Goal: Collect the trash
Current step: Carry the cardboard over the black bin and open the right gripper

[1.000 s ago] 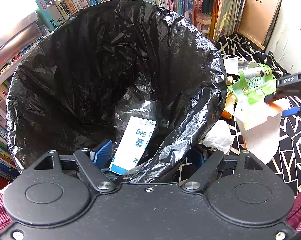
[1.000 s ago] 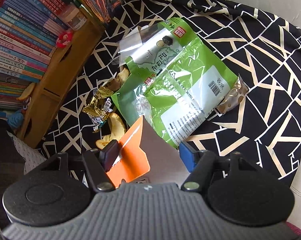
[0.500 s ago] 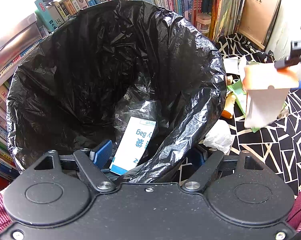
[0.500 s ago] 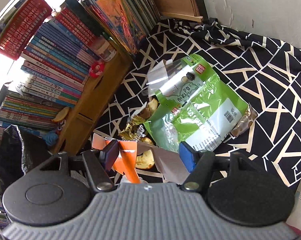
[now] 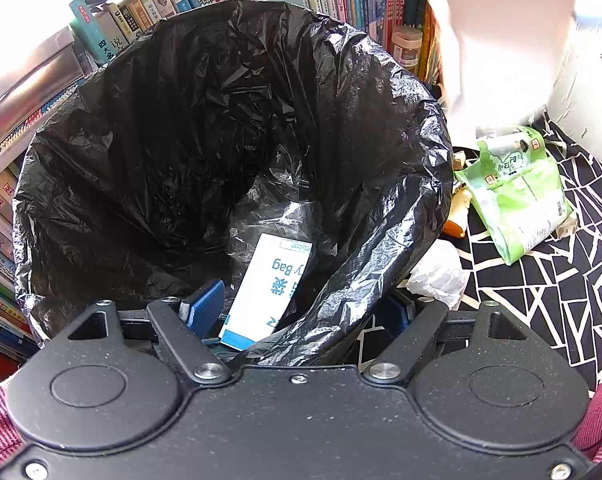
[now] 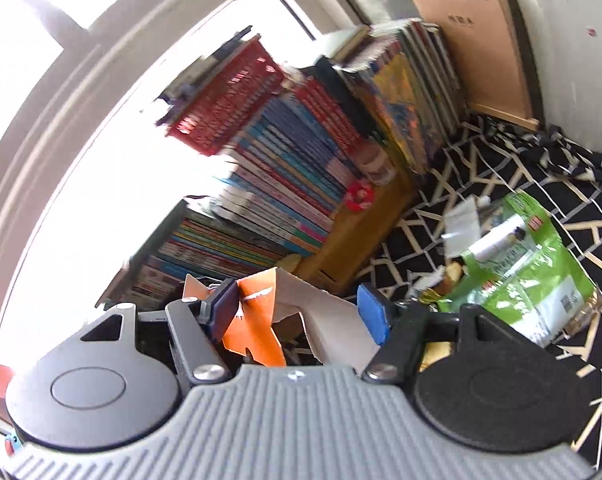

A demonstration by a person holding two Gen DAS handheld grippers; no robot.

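Observation:
A black trash bag stands wide open in the left wrist view, with a white and blue packet at its bottom. My left gripper is open: the bag's near rim runs between its fingers, one pad inside the bag and the other outside. My right gripper is shut on an orange and white carton. In the left wrist view that carton is a blur high up, just right of the bag's rim. A green snack bag lies on the patterned cloth.
Rows of books on a wooden shelf stand behind the bag and along the cloth's left side. A crumpled white tissue and a yellow peel lie by the bag. Gold foil sits beside the green snack bag. A white wall rises on the right.
My right gripper has lifted the carton off the cloth, up and toward the bag; its view swung from the cloth to the books and window. The left gripper and bag have stayed put.

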